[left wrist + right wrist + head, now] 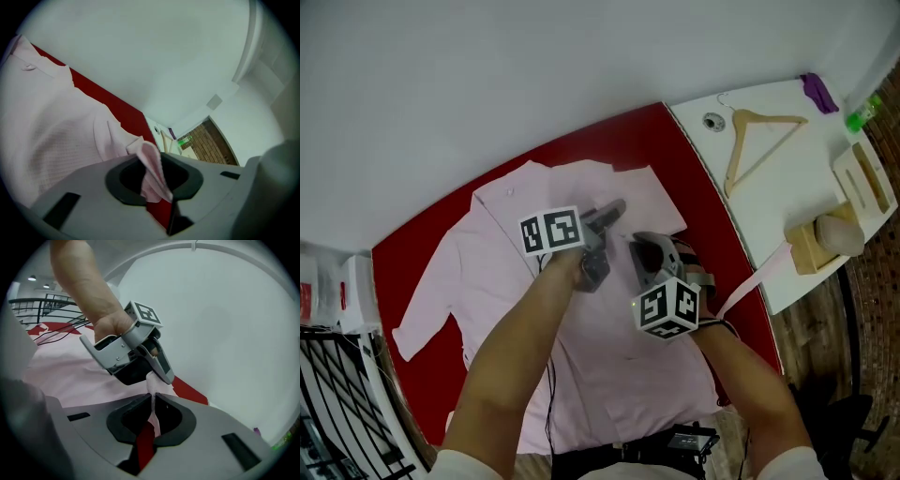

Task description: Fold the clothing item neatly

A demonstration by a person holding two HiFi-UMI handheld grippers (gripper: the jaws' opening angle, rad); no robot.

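Pink shirt (609, 356) lies spread across the red surface (609, 141), and our arms hide its middle. We see the right gripper (153, 397) jaws pinching a thin fold. The left gripper (149, 157) jaws stand apart around a loose one.

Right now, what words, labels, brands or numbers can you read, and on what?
No readable text in any view.
Left gripper cube and right gripper cube: black-and-white square patterns, no letters.
White packages, head view's left edge: red print, too small to read.
Pink shirt: no print visible.
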